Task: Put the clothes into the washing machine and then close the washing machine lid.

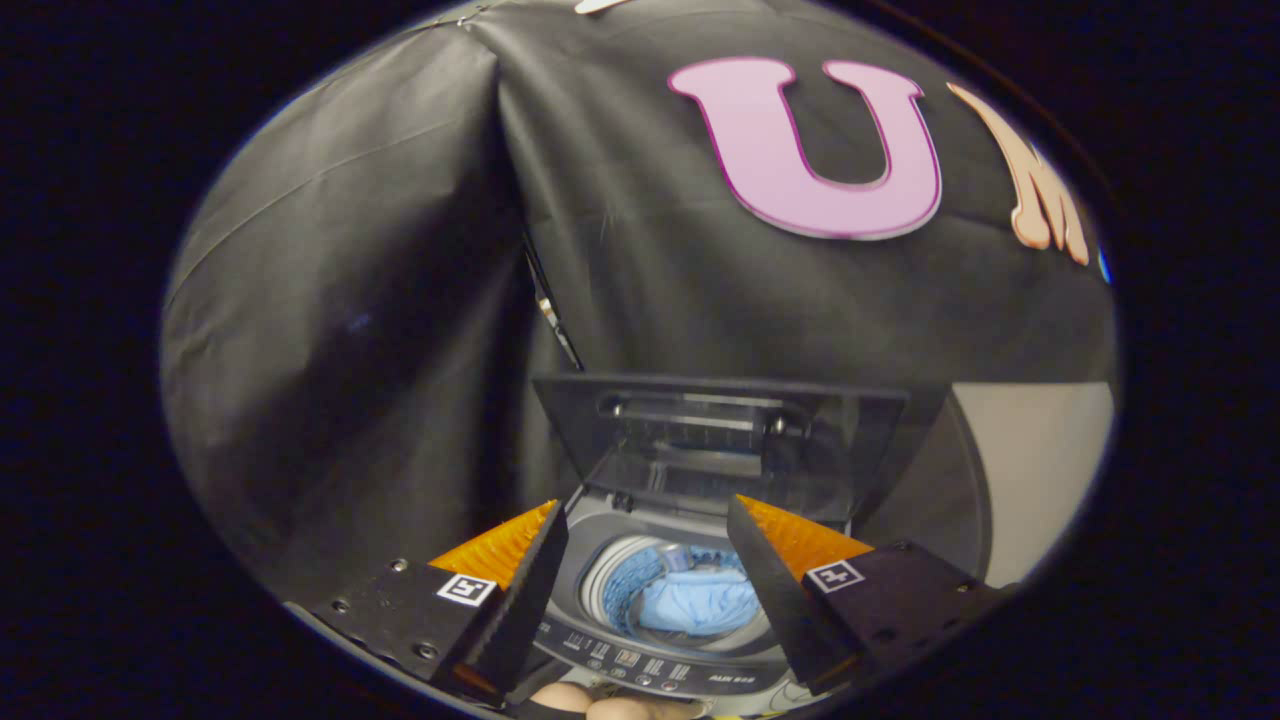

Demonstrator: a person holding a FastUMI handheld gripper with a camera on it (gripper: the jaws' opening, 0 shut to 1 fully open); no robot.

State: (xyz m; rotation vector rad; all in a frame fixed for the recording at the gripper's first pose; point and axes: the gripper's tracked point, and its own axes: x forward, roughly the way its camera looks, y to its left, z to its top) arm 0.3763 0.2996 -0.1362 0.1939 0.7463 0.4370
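My gripper [648, 560] hung open and empty above the blue clothes [695, 600] in the drum, the raised dark translucent lid [720, 440] standing just beyond my fingertips

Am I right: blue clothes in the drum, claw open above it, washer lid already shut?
Not quite. The lid is up, standing open behind the drum. The rest holds: the blue clothes lie in the drum, and the claw is open above it, holding nothing. The gripper view shows this.
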